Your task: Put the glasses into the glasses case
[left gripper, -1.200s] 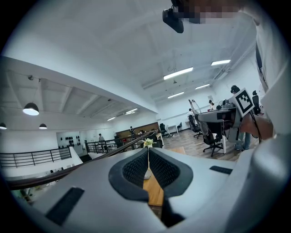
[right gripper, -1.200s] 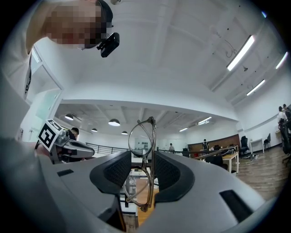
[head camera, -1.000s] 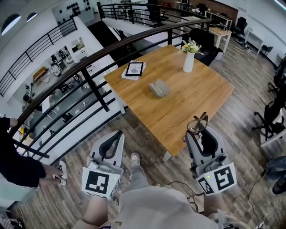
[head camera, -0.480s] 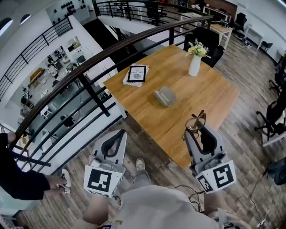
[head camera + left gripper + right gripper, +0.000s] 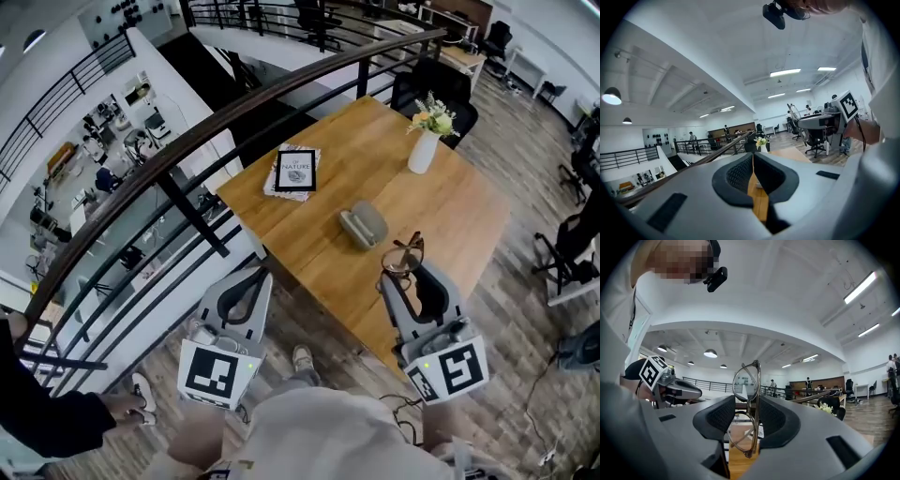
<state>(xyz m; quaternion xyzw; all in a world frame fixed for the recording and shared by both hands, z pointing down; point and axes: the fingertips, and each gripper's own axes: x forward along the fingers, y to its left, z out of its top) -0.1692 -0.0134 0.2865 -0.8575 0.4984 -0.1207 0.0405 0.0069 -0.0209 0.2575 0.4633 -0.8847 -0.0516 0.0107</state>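
Two grippers: right gripper [image 5: 409, 277] pinches glasses [image 5: 403, 253] by the frame, likely light and fragile, hold gently; left gripper [image 5: 249, 284] closed, empty.

Wooden table [image 5: 450, 216], square top, seen corner-on. Three items on it, well apart. Grey glasses case [image 5: 364, 225] lies around mid-top, toward the near edge. Book [image 5: 297, 171] lies flat by the left corner, next to the railing side. White vase [image 5: 424, 150] with flowers stands upright near the far corner.
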